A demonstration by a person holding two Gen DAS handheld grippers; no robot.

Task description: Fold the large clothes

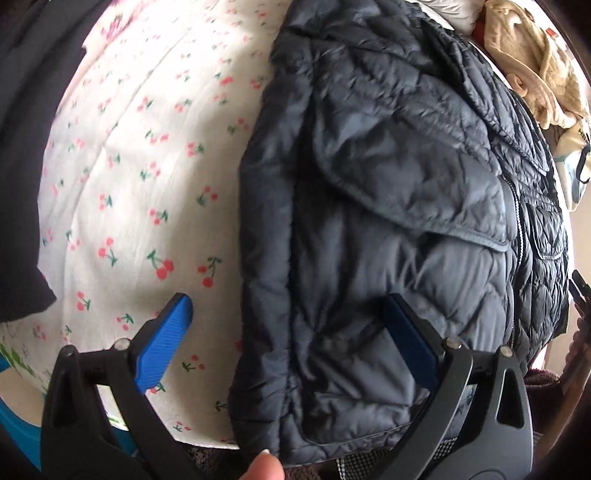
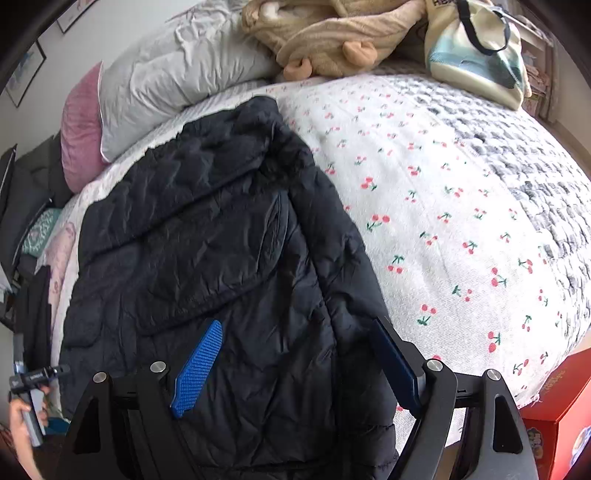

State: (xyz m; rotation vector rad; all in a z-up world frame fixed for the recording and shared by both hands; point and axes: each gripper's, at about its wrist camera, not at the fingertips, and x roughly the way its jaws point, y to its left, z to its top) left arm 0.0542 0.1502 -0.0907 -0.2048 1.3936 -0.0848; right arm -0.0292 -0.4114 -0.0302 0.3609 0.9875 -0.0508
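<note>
A dark navy quilted puffer jacket (image 1: 388,177) lies on a bed with a white cherry-print cover (image 1: 140,158). Both sleeves are folded in over its front. My left gripper (image 1: 288,306) is open above the jacket's left hem corner, one blue finger over the bedcover, the other over the jacket. In the right wrist view the jacket (image 2: 207,240) fills the lower left. My right gripper (image 2: 295,332) is open above its right hem side and holds nothing. The left gripper's handle (image 2: 33,380) shows at the far left, held in a hand.
A grey pillow (image 2: 177,77) and a pink pillow (image 2: 81,129) lie at the head of the bed. A beige plush blanket (image 2: 325,33) and a cream tote bag (image 2: 476,48) sit at the far edge. A red box (image 2: 557,417) stands by the bed's right side.
</note>
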